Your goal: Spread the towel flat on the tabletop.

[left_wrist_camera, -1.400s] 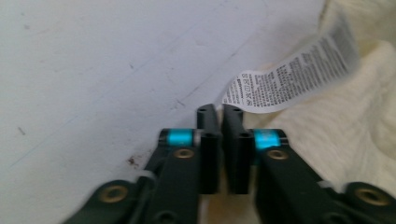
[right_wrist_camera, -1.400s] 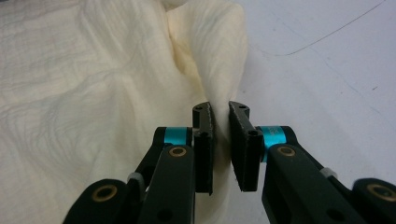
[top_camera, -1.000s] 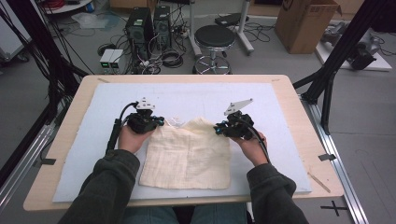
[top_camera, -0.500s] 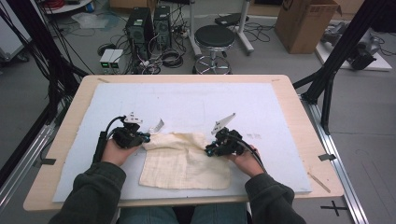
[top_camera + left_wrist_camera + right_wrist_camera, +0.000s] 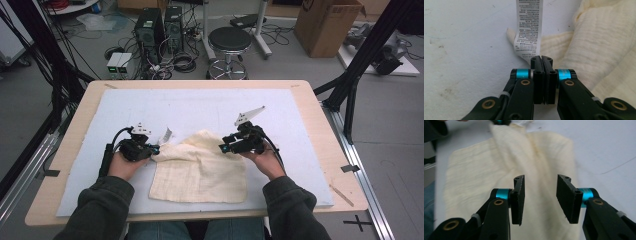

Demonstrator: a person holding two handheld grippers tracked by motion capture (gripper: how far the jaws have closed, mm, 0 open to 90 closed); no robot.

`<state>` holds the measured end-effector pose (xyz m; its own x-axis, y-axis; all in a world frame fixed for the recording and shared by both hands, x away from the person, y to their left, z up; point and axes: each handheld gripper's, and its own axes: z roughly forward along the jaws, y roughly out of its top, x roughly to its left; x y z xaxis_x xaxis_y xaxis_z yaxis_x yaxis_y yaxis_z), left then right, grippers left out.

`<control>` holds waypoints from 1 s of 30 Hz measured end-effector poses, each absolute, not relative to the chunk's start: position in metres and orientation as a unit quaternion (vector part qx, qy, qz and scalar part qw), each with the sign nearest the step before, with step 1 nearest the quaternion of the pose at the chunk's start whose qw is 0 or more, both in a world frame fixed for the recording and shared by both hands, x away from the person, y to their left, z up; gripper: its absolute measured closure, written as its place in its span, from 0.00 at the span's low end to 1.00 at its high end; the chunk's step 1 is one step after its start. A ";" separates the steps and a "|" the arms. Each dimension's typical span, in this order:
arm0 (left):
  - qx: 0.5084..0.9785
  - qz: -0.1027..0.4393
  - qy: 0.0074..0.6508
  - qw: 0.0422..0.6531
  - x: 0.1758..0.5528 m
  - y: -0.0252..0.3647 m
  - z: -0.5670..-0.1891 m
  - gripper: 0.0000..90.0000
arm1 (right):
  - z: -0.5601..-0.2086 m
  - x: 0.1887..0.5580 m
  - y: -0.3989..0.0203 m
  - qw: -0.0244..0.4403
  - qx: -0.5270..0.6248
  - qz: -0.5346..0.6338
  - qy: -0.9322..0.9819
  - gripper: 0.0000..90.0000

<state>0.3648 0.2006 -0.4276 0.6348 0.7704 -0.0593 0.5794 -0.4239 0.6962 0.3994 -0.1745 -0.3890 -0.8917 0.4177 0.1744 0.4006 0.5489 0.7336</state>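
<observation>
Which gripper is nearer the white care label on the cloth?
Left. The left gripper is shut right at the care label; the right gripper stands open over the cloth's far side.

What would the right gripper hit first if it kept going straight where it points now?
Likely the cream cloth. The right gripper, jaws just opened with nothing between them, aims along the cloth's raised fold toward the left gripper; depth is hard to judge.

Cream-yellow cloth with fine woven crinkle texture, at centre. White care label printed in small black text, at 10 o'clock of cloth. Pale blue-white mat with faint specks over light wood table. Black left gripper and right gripper, each banded in cyan. Dark olive sleeves at 6 o'clock.
</observation>
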 end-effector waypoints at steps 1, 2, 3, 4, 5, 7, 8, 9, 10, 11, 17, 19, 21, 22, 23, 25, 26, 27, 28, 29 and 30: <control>0.832 0.137 0.406 0.352 0.365 0.201 -0.427 0.98 | -0.391 0.404 -0.174 0.012 0.240 0.412 0.879 0.62; 0.830 0.137 0.408 0.353 0.365 0.202 -0.427 0.98 | -0.393 0.408 -0.172 0.016 0.246 0.407 0.880 0.59; 0.830 0.138 0.408 0.354 0.366 0.202 -0.427 0.98 | -0.397 0.411 -0.170 0.021 0.251 0.399 0.882 0.56; 0.828 0.137 0.410 0.358 0.366 0.203 -0.428 0.98 | -0.401 0.415 -0.168 0.024 0.257 0.390 0.884 0.54; 0.827 0.138 0.412 0.358 0.366 0.203 -0.427 0.98 | -0.404 0.418 -0.166 0.026 0.264 0.380 0.886 0.54; 0.826 0.137 0.411 0.361 0.367 0.203 -0.427 0.98 | -0.412 0.423 -0.161 0.021 0.270 0.371 0.888 0.61; 0.825 0.139 0.410 0.363 0.367 0.203 -0.427 0.98 | -0.414 0.424 -0.160 0.012 0.267 0.370 0.890 0.70; 0.824 0.140 0.410 0.366 0.367 0.203 -0.426 0.98 | -0.415 0.425 -0.158 0.003 0.258 0.367 0.894 0.82; 0.822 0.140 0.409 0.369 0.367 0.204 -0.426 0.98 | -0.414 0.424 -0.156 0.018 0.255 0.359 0.898 0.91; 0.820 0.142 0.412 0.373 0.366 0.204 -0.425 0.98 | -0.411 0.423 -0.155 0.032 0.253 0.353 0.900 0.95; 0.815 0.142 0.409 0.385 0.363 0.205 -0.420 0.98 | -0.376 0.397 -0.154 0.130 0.222 0.369 0.893 0.95; 0.817 0.142 0.405 0.385 0.360 0.206 -0.418 0.98 | -0.378 0.387 -0.146 0.126 0.202 0.352 0.905 0.93; 0.817 0.143 0.402 0.389 0.357 0.206 -0.415 0.98 | -0.389 0.377 -0.137 0.109 0.182 0.334 0.918 0.92; 0.815 0.145 0.402 0.391 0.355 0.206 -0.414 0.98 | -0.395 0.371 -0.132 0.094 0.176 0.328 0.924 0.92; 0.818 0.147 0.398 0.388 0.353 0.208 -0.413 0.98 | -0.402 0.366 -0.129 0.078 0.171 0.323 0.927 0.93; 0.814 0.150 0.401 0.393 0.349 0.210 -0.411 0.98 | -0.413 0.357 -0.125 0.055 0.166 0.331 0.927 0.93; 0.815 0.149 0.400 0.392 0.348 0.212 -0.410 0.98 | -0.417 0.351 -0.123 0.042 0.167 0.334 0.927 0.93; 0.814 0.150 0.400 0.393 0.346 0.213 -0.410 0.98 | -0.422 0.347 -0.121 0.030 0.165 0.336 0.927 0.93; 0.814 0.150 0.399 0.394 0.344 0.214 -0.410 0.98 | -0.426 0.342 -0.120 0.022 0.161 0.338 0.927 0.92; 0.814 0.150 0.400 0.394 0.343 0.215 -0.411 0.98 | -0.430 0.338 -0.118 0.020 0.154 0.340 0.928 0.87; 0.813 0.150 0.400 0.394 0.342 0.215 -0.412 0.98 | -0.430 0.335 -0.119 0.021 0.148 0.347 0.926 0.83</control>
